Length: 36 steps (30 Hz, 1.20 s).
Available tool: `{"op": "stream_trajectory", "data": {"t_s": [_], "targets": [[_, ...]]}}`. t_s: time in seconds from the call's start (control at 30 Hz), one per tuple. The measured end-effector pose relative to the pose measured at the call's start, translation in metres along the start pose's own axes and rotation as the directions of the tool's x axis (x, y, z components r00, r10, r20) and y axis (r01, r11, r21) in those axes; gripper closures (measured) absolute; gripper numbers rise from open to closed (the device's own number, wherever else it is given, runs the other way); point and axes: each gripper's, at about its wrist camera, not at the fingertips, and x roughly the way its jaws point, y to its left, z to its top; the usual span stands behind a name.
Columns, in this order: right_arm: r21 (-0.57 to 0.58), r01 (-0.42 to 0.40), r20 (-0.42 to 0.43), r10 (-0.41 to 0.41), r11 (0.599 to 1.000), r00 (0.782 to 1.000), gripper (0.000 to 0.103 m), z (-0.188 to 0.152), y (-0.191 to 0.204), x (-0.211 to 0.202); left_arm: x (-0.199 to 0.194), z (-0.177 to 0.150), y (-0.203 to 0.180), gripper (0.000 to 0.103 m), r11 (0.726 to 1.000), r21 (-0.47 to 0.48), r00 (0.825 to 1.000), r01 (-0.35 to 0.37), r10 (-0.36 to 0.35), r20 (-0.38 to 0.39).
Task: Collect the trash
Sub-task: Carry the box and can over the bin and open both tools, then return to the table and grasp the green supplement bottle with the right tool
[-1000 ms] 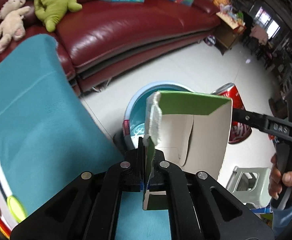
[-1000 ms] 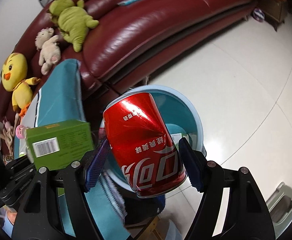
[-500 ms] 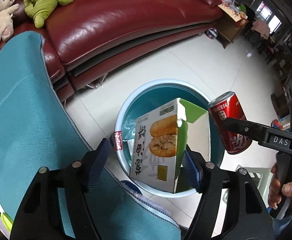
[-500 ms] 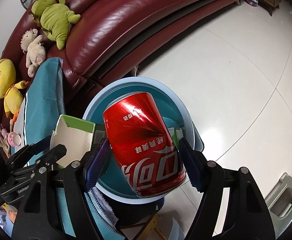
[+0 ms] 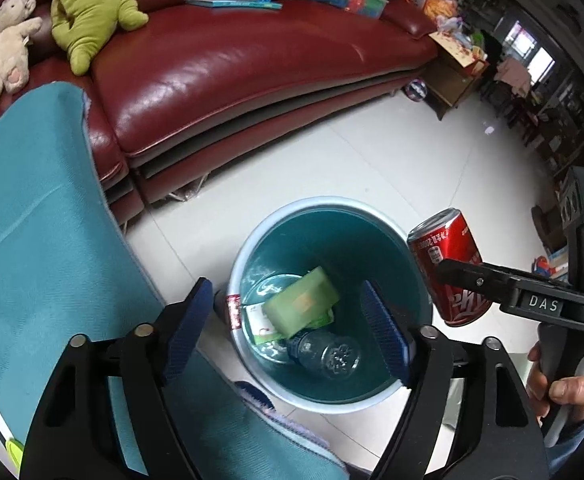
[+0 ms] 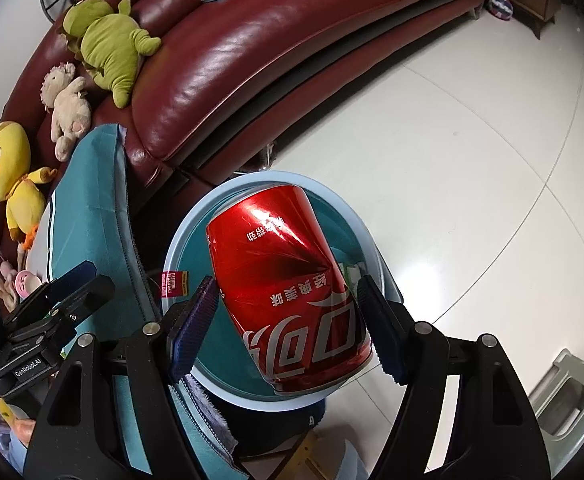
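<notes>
A light blue bin (image 5: 252,240) stands on the floor below both grippers; its rim also shows in the right wrist view (image 6: 332,196). Inside lie a green box (image 5: 302,304), a clear plastic bottle (image 5: 326,354) and paper scraps. My left gripper (image 5: 288,324) is open and empty above the bin. My right gripper (image 6: 288,324) is shut on a dented red cola can (image 6: 288,292) and holds it over the bin's right rim; the can also shows in the left wrist view (image 5: 448,256). The left gripper shows at the left of the right wrist view (image 6: 64,288).
A teal cloth-covered surface (image 5: 32,240) lies left of the bin. A dark red leather sofa (image 5: 232,64) with plush toys (image 5: 88,8) runs behind. White tiled floor (image 5: 392,152) spreads to the right. A grey stool (image 6: 564,396) stands at lower right.
My left gripper opened and let go of the green box, which fell into the bin. My right gripper with the can moved over the bin.
</notes>
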Motion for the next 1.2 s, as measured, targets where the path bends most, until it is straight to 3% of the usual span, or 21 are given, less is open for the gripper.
{"op": "stream_trajectory", "data": {"t_s": [0.2,0.7,1.2], "targets": [[-0.018,0.023,-0.028,-0.024,1.000,0.999,0.033,-0.003,0.006,0.013,-0.007,-0.014,0.013,0.010,0.999,-0.018,0.999,-0.029,0.029,-0.020],[-0.052,0.041,-0.070,-0.045,0.998,0.997,0.023,-0.017,0.035,0.009,-0.040,-0.056,0.046,0.009,0.997,-0.063,0.999,-0.043,0.041,-0.021],[-0.249,0.001,-0.108,-0.029,0.968,0.994,0.023,-0.053,0.156,0.005,-0.122,-0.114,0.137,0.008,0.970,-0.220,0.991,-0.103,0.120,0.065]]}}
